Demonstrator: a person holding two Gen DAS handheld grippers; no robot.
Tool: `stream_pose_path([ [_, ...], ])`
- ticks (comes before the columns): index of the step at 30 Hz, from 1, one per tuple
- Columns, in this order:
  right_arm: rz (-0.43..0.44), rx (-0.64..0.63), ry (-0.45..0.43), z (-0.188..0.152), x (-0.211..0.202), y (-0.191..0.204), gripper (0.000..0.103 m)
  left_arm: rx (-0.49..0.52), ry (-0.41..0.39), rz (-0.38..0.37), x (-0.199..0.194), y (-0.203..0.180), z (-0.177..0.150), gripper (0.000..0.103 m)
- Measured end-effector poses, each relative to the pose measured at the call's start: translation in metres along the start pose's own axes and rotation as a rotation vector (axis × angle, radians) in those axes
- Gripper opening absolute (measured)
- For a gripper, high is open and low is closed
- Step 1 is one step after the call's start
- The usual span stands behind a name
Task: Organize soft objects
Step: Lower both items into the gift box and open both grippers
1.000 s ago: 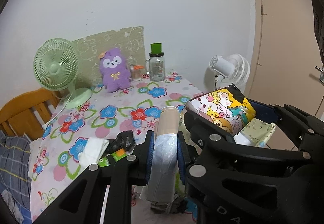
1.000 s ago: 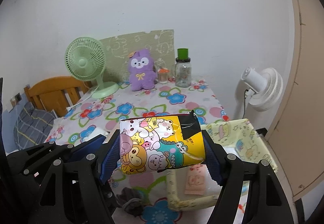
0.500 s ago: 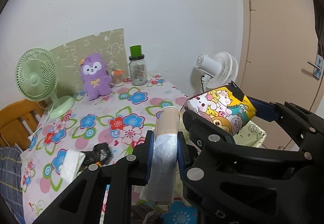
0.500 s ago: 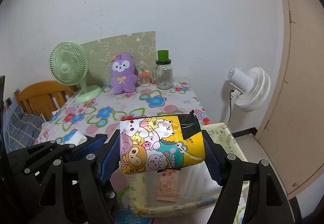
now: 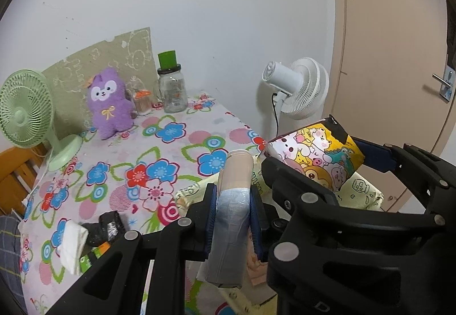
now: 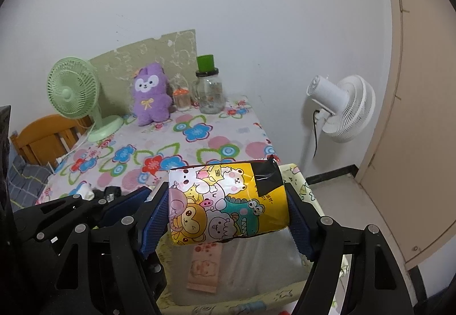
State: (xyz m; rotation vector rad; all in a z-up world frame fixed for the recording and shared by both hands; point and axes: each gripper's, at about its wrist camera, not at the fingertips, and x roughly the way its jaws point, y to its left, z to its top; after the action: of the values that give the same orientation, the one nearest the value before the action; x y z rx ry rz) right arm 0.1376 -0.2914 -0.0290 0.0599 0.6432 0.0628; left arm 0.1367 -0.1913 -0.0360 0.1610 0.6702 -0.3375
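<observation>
A desk (image 6: 222, 144) covered with a flowered cloth is seen ahead of both tongs, set against a white wall. Beyond the right tongs, off to their right, a white standing fan (image 6: 342, 109) is placed on the floor. Directly below and just ahead of the right tongs a pale yellow fabric bin (image 6: 299, 181) is seen, its printed rim beside the desk's edge (a small pinkish item lies inside it). At the far end of the desk a green desk fan (image 5: 24, 112), a purple plush toy (image 5: 109, 104) and a glass jar with a green cap (image 5: 171, 87) are lined up along the wall.

The right tongs (image 6: 228, 201) are held wide and are clamped on a yellow cartoon-printed packet (image 6: 228, 203), both blue pads pressed against its ends above the bin. The left tongs (image 5: 232, 215) are drawn nearly closed on a rolled grey and beige cloth (image 5: 232, 201), which is held upright between the pads. To the left of the left tongs, a white folded cloth (image 5: 72, 243) and a dark crumpled item (image 5: 107, 228) are left on the near edge of the desk.
</observation>
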Motion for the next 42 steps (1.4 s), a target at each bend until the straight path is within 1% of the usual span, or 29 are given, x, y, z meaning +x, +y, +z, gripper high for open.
stream_pose_path([
  [5, 0.0, 0.015, 0.012, -0.001, 0.014, -0.009, 0.078, 0.001, 0.023, -0.007, 0.018, -0.004, 0.003, 0.025],
  [9, 0.008, 0.045, 0.04, -0.005, 0.026, -0.016, 0.079, 0.009, 0.044, 0.003, 0.031, -0.006, 0.004, 0.039],
  [10, 0.007, 0.057, 0.054, -0.006, 0.029, -0.019, 0.08, 0.008, 0.051, 0.005, 0.035, -0.007, 0.004, 0.046],
  [11, 0.003, 0.066, 0.06, -0.007, 0.032, -0.02, 0.081, 0.006, 0.056, 0.006, 0.037, -0.006, 0.003, 0.05],
  [12, -0.006, 0.08, 0.067, -0.008, 0.035, -0.023, 0.084, 0.005, 0.059, 0.006, 0.04, -0.006, 0.003, 0.059],
  [13, -0.011, 0.093, 0.073, -0.009, 0.037, -0.026, 0.089, 0.001, 0.062, 0.003, 0.042, -0.005, 0.002, 0.067],
  [16, -0.023, 0.116, 0.08, -0.012, 0.039, -0.03, 0.096, -0.014, 0.07, 0.005, 0.045, -0.003, 0.001, 0.072],
  [18, -0.029, 0.114, 0.084, -0.013, 0.04, -0.031, 0.096, -0.019, 0.069, 0.003, 0.046, -0.002, 0.0, 0.075],
  [19, -0.032, 0.113, 0.084, -0.013, 0.04, -0.03, 0.096, -0.019, 0.071, 0.005, 0.046, -0.001, -0.001, 0.078],
  [23, -0.039, 0.103, 0.073, -0.015, 0.038, -0.027, 0.097, -0.02, 0.077, 0.0, 0.048, 0.003, -0.002, 0.079],
  [25, -0.044, 0.1, 0.066, -0.016, 0.036, -0.026, 0.097, -0.016, 0.074, -0.008, 0.047, 0.003, -0.003, 0.083],
  [27, -0.046, 0.096, 0.059, -0.016, 0.033, -0.023, 0.097, -0.01, 0.068, -0.006, 0.044, 0.003, -0.004, 0.084],
  [42, -0.047, 0.053, 0.011, -0.019, 0.007, 0.009, 0.098, -0.027, 0.021, 0.015, 0.011, 0.023, -0.015, 0.088],
])
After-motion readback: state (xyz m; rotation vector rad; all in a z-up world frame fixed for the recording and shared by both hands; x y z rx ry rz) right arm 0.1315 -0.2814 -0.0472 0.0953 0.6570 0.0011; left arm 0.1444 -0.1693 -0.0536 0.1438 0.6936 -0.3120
